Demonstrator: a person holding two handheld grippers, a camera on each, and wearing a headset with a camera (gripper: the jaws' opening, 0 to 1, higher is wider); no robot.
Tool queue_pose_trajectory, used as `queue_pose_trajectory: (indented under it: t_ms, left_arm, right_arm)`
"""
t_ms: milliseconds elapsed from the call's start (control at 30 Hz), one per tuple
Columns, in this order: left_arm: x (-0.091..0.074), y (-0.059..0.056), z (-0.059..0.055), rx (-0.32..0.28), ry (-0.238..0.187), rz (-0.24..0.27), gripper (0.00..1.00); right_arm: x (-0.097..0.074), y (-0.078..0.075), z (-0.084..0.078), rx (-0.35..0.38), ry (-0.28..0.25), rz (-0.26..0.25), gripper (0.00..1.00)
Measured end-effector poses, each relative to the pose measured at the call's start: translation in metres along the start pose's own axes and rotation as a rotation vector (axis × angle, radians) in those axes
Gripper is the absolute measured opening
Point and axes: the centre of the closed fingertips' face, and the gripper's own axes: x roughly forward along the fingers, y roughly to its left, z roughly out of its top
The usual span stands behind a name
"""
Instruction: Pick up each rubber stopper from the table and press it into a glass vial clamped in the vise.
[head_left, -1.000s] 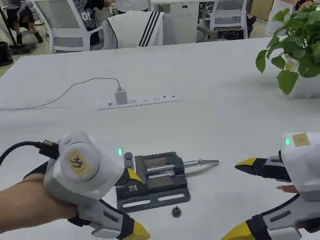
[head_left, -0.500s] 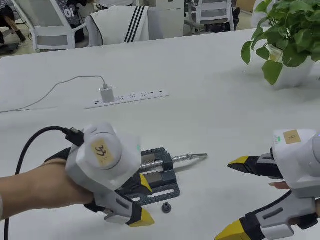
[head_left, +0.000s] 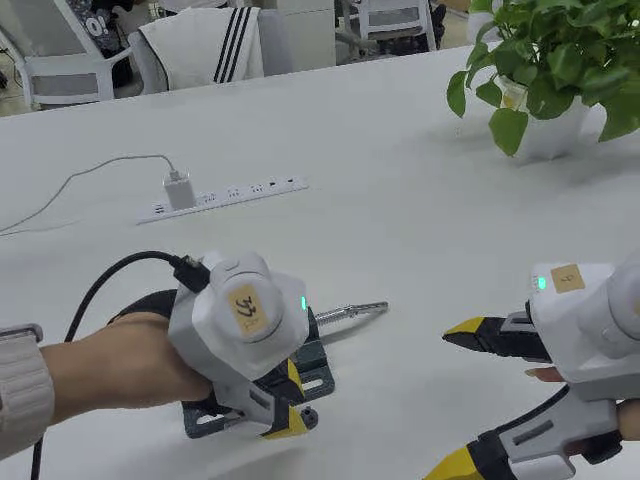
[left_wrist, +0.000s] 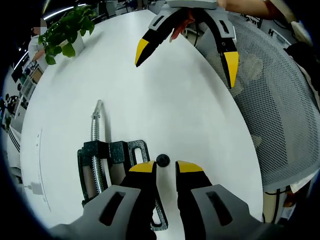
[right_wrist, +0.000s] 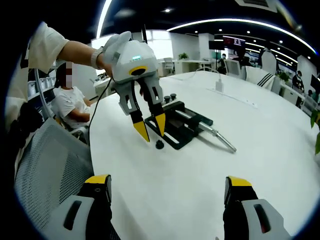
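Observation:
A small black rubber stopper (left_wrist: 162, 160) lies on the white table just in front of the dark vise (left_wrist: 107, 160). My left gripper (left_wrist: 166, 167) hovers over it, open by a narrow gap, with the stopper just beyond and between the yellow tips. In the right gripper view the left gripper (right_wrist: 150, 128) points down at the stopper (right_wrist: 159, 145) beside the vise (right_wrist: 182, 125), where two capped vials (right_wrist: 170, 97) stand. In the head view the left gripper (head_left: 290, 400) hides most of the vise (head_left: 215, 418). My right gripper (head_left: 455, 400) is wide open and holds nothing.
A white power strip (head_left: 225, 195) with a charger and cable lies further back on the table. A potted plant (head_left: 530, 70) stands at the far right. The vise screw handle (head_left: 350, 312) sticks out to the right. A mesh chair (left_wrist: 280, 100) stands off the table's edge.
My left gripper has moved right and down across the vise to hover over the stopper. The right gripper stays open in much the same place. The head camera has shifted.

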Motion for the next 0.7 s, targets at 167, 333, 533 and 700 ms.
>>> queue_pose_trajectory:
  t_ms: [167,333,533,700]
  left_arm:
    - [0.004,0.004,-0.002,0.001,0.013,0.0,0.08]
    - [0.009,0.004,-0.002,0.003,0.021,-0.008,0.08]
    - [0.013,0.003,-0.002,0.006,0.028,-0.02,0.06]
    - [0.015,0.003,-0.003,0.005,0.04,-0.02,0.06]
  right_arm:
    - [0.0,0.001,-0.004,0.011,0.003,0.002,0.91]
    - [0.001,0.0,-0.007,0.02,0.001,0.002,0.91]
    - [0.003,-0.001,-0.009,0.024,0.003,0.005,0.9]
    - [0.004,0.0,-0.01,0.03,0.0,0.007,0.9]
